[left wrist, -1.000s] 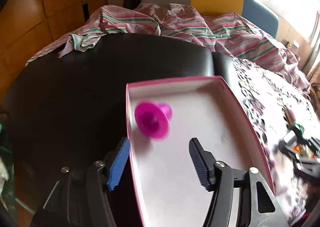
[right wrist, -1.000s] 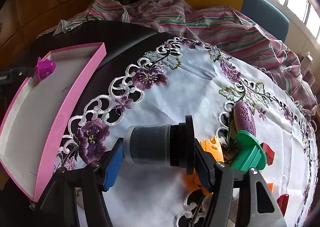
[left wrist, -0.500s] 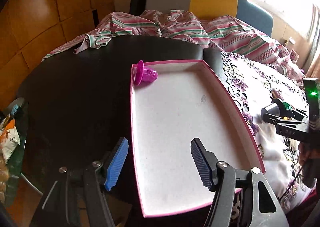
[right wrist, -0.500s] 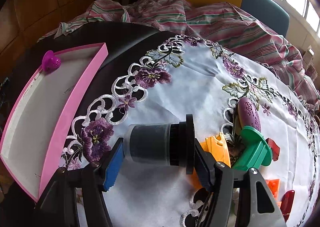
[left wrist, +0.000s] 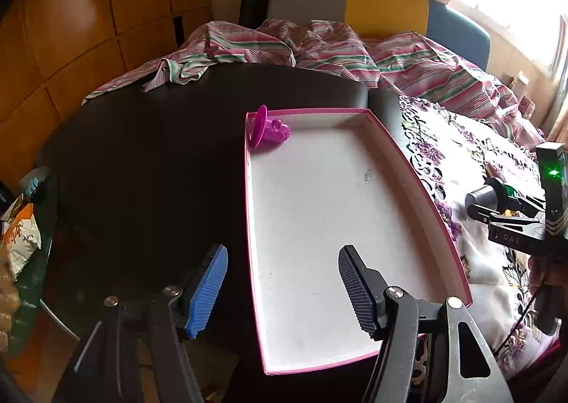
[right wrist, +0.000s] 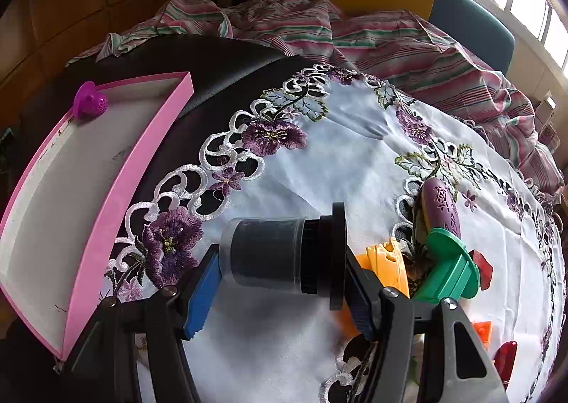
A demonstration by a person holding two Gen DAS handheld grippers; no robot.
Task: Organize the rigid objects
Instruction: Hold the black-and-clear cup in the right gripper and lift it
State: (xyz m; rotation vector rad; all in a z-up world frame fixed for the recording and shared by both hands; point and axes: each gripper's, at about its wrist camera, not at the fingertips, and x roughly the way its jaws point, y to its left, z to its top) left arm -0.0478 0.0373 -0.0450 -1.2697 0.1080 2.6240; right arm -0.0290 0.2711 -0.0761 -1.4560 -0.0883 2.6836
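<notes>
Where one pink tray (left wrist: pixel 419 169) sits: one magenta piece (left wrist: pixel 269 130).

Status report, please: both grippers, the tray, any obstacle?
Left gripper open, empty, over pink tray. Right gripper shut on black cylinder. Magenta piece in far tray corner. No obstacle visible.

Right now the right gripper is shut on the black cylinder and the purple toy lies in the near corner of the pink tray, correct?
Not quite. The purple toy lies in the far corner of the pink tray, as the left wrist view shows. The right gripper is indeed shut on the black cylinder.
</notes>
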